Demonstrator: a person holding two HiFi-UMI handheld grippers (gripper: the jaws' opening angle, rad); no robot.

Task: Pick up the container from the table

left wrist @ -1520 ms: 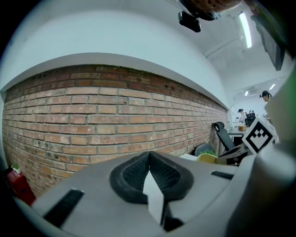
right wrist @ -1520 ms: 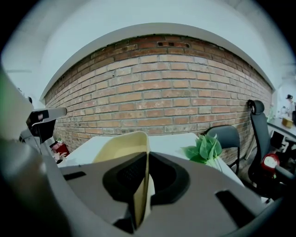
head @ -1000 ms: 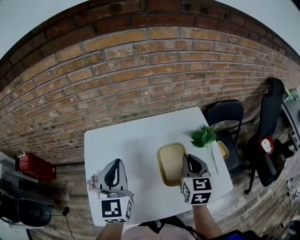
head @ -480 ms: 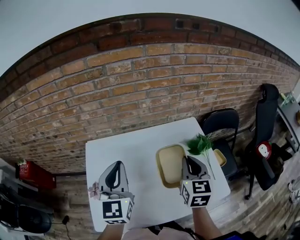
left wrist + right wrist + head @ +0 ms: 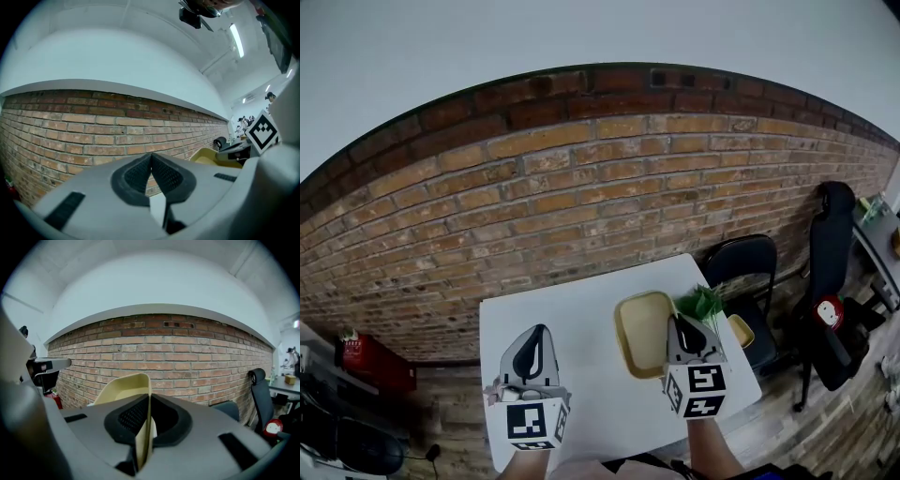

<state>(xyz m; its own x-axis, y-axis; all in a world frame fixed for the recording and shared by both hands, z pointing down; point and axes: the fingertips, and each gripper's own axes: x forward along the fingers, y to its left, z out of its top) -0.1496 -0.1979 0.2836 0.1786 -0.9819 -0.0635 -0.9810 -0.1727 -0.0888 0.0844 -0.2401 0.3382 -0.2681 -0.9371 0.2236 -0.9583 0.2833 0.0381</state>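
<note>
Status: the grasp is made. Right gripper [image 5: 149, 399] is clenched on the right-hand wall of the container [image 5: 123, 387], with the thin tan wall pinched edge-on between the pads and no gap on either side. Left gripper [image 5: 151, 158] has its jaws pressed together on nothing. It's idle over the left part of the table [image 5: 581, 309], well apart from the container.

The container hangs off my right jaws, open side up, roughly over the table's right half and just beside the green sprig [image 5: 701, 305]. In the right gripper view it stands against the brick wall [image 5: 197, 357] with no tabletop under it. The left gripper view catches it the same way, so I judge it's off the surface. The pick looks basically done. What's left is clear height and keeping it level. It's a one-wall pinch, so it may sag or twist.

Can't confirm:
- The head view looks steeply down, so the gap between container bottom and table doesn't show.
- The underside is hidden in every view.
- The near rim is covered by my right gripper.
- There's a smaller yellowish thing [image 5: 741, 328] at the table's right edge, half behind the leaves. I can't tell what it is.
- The table's near edge is cut off by my grippers.
</note>
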